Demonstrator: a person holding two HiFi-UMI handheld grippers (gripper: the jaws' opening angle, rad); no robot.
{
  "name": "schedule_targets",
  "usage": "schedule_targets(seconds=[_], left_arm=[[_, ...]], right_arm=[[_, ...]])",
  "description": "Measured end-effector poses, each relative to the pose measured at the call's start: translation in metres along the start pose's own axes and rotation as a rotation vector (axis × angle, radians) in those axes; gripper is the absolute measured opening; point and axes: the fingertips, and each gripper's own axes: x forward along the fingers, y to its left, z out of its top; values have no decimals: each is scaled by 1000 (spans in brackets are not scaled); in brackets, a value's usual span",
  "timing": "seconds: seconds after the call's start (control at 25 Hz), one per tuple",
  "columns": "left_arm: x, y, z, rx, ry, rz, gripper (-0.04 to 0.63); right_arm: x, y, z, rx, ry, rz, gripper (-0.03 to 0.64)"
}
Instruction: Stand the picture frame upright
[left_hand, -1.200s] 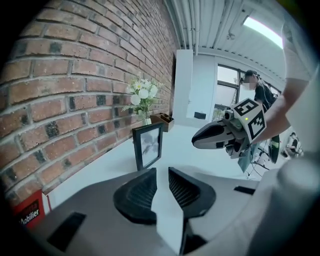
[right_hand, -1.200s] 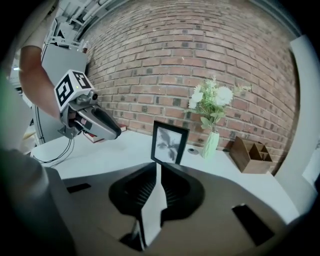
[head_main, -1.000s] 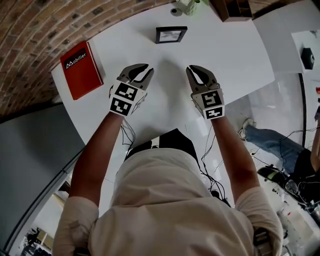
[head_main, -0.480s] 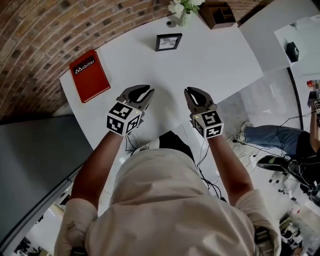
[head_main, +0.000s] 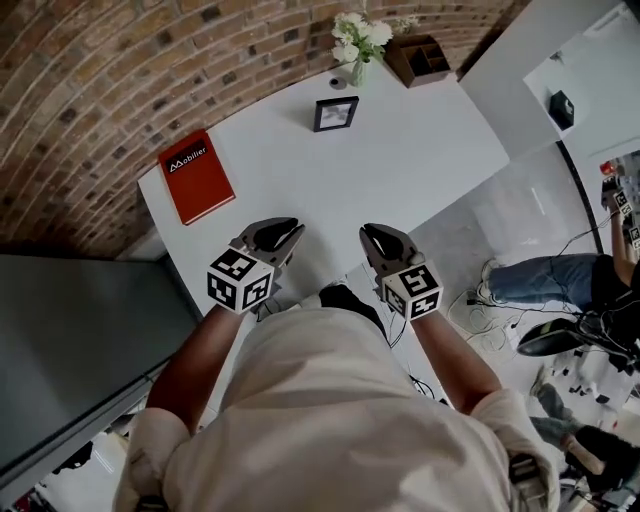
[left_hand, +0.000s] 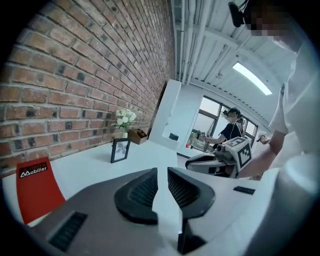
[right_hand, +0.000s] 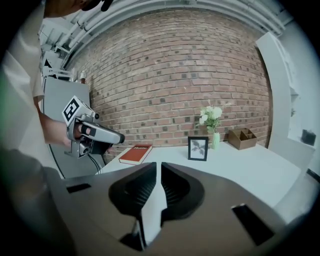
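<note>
Left gripper: the jaws are only a narrow slit apart and have just been closing, with nothing between them, just white table showing through the gap. Right gripper is much the same, jaws a thin gap apart and holding nothing. Both hover side by side over the table's near edge, close to the person's body, pointing toward the far side.

The frame is well apart from both of them, up near the table's far edge. It's standing upright (both gripper views show it on end, facing the person). Just behind it, right at the far edge, is a small vase with white flowers. A wooden box sits in the far right corner. A red book lies flat by the left edge, next to the brick wall.
</note>
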Motion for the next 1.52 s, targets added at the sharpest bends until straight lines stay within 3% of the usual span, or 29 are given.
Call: schedule_targets(seconds=[0.36,0.68,1.52], left_arm=[[-46,-22,-14,-17,-16,-1,58],[-71,-36,-31,-33,-17,-23,-3],[-89,-54,-54,-18,15,-77,-6]], right_arm=[[-31,35,4,10,-25,-11,34],[-47,62,7,-8,-34,-20,23],[-57,100,2,-3,-38,-5,5]])
